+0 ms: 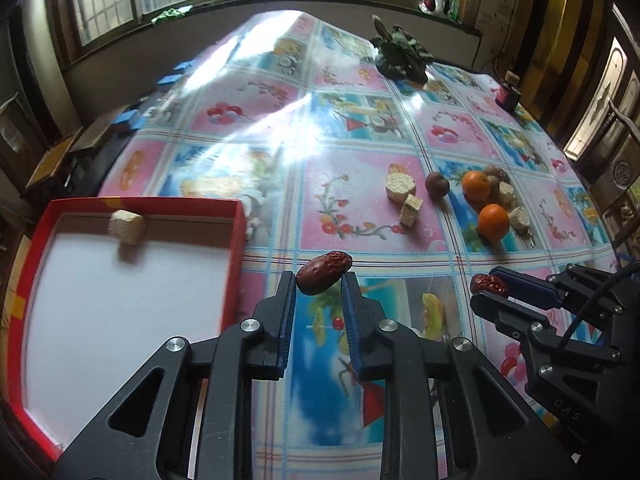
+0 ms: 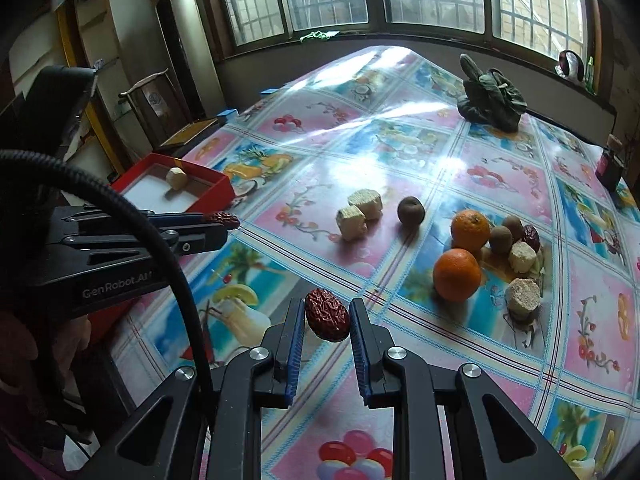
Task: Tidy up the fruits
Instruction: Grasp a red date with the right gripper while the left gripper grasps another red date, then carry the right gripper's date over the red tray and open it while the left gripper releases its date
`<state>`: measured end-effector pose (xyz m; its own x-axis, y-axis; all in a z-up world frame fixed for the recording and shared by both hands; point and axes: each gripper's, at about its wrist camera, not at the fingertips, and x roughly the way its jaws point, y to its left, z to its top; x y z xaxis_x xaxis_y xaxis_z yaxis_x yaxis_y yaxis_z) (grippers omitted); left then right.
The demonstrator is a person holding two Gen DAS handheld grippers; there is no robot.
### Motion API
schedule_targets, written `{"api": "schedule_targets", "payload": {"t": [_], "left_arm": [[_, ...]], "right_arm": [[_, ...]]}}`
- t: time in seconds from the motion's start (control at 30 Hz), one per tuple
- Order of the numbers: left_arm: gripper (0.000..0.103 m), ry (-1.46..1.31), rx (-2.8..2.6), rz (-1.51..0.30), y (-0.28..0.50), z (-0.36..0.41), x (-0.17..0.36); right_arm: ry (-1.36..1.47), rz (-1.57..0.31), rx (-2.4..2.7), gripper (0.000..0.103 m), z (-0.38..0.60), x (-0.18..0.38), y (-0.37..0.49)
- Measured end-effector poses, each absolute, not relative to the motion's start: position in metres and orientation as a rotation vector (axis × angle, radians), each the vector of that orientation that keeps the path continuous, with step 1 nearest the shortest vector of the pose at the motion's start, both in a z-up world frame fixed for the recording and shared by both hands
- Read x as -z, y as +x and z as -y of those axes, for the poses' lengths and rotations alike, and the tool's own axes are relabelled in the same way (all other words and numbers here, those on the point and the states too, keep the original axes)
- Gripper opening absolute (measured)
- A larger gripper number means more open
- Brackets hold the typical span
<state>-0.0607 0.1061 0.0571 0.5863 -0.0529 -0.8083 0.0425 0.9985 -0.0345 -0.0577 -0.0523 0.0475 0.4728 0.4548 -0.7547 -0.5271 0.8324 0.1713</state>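
We hold 2 wrinkled dark-red dried dates above the worktop, left tongs point(image 1: 319, 278) clamped on one date point(image 1: 323, 272), right tongs point(image 2: 326, 312) clamped on the other date point(image 2: 327, 314).

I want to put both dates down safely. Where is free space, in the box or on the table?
The red box is nearly bare: only one pale block sits by its far wall. The cloth between the box and the two blocks is free too. It is crowded at the oranges, where kiwis and blocks cluster.
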Motion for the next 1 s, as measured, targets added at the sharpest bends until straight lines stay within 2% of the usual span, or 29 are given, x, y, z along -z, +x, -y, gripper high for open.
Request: {"api": "schedule_targets", "payload": {"t": [0.3, 1.0], "left_arm": [[0.022, -0.036, -0.065, -0.887, -0.088, -0.151, -0.075], [0.022, -0.134, -0.268, -0.876, -0.128, -0.239, -0.066]], "right_arm": [[-0.12, -0.865, -0.667, 0.022, 0.02, -0.066, -0.068], [-0.24, -0.831, -0.811, 0.022, -0.076, -0.089, -0.082]]}}
